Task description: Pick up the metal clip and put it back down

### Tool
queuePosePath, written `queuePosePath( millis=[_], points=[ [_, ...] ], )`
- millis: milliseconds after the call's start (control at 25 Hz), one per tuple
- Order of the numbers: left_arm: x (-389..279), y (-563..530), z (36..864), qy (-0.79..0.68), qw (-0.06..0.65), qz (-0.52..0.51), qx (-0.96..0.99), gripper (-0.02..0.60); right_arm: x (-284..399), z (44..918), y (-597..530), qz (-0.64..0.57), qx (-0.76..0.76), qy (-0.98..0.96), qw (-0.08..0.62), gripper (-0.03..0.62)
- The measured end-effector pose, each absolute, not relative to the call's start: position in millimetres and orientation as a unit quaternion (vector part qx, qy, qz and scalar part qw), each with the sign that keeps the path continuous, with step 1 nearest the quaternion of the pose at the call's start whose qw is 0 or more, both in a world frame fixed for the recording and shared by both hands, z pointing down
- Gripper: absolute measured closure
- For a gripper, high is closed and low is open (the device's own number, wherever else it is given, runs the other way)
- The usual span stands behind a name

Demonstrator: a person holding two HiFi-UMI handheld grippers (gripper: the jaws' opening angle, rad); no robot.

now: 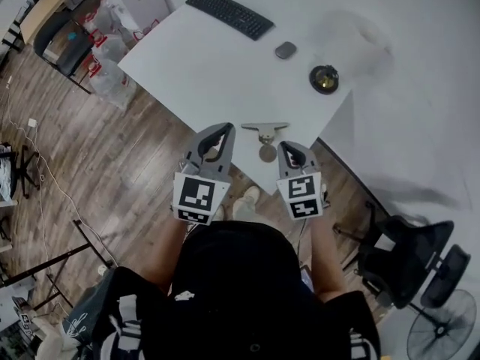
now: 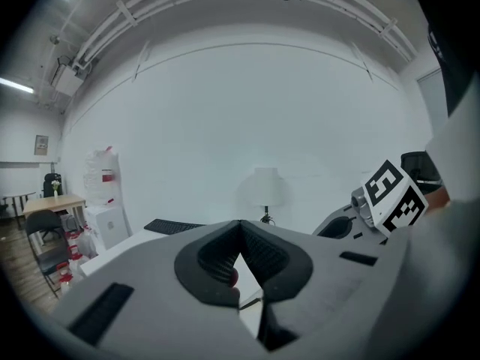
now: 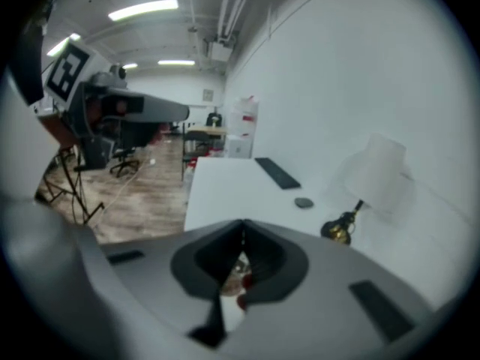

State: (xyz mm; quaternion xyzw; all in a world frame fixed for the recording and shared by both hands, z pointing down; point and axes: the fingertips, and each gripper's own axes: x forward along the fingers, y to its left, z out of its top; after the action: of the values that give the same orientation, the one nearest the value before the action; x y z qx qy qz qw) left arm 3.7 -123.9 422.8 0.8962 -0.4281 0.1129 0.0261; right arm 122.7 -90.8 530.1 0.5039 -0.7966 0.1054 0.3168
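Both claws are pressed together and pinch nothing. The left claw has its pads meeting at the tip, with only a wedge of white table visible beneath them. The right claw is closed the same way.

The metal clip lies flat on the table, just ahead of the right claw's tip and ahead-right of the left claw's tip, roughly between the two. The head view shows a gap to each, so neither touches it.

Edges:
- The clip sits close to the table's near corner.
- That corner is hidden under the two claw bodies.
- One table edge runs away ahead-left of the left claw, the other ahead-right of the right claw.

Room:
- Bare table lies ahead of the clip, up to the mouse and lamp base.
- The keyboard is further ahead.
- Open wood floor lies left of the left claw.
- An office chair stands behind-right of the right claw, well apart.

View differences:
- Only the head view shows the whole clip and its distance from the corner.
- The right gripper view shows just a round brownish piece of it through the gap under the closed pads, along with the lamp's shade and the left claw's marker cube.
- In the left gripper view I can't make out the clip. It shows the right claw's marker cube to its right and a large white wall ahead.
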Motion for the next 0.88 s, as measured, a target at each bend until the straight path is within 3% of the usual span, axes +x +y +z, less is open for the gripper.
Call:
queuePosePath(
  millis=[760, 880],
  points=[
    [-12.1, -115.3, 463.3, -0.481, 0.037, 0.175, 0.858, 0.558, 123.4, 676.0, -110.0, 0.060, 0.315, -0.780, 0.538, 0.556],
    [-9.2, -114.7, 468.4, -0.484, 0.044, 0.173, 0.856, 0.558, 124.5, 694.0, -112.3, 0.057, 0.293, -0.777, 0.555, 0.468]
  ],
)
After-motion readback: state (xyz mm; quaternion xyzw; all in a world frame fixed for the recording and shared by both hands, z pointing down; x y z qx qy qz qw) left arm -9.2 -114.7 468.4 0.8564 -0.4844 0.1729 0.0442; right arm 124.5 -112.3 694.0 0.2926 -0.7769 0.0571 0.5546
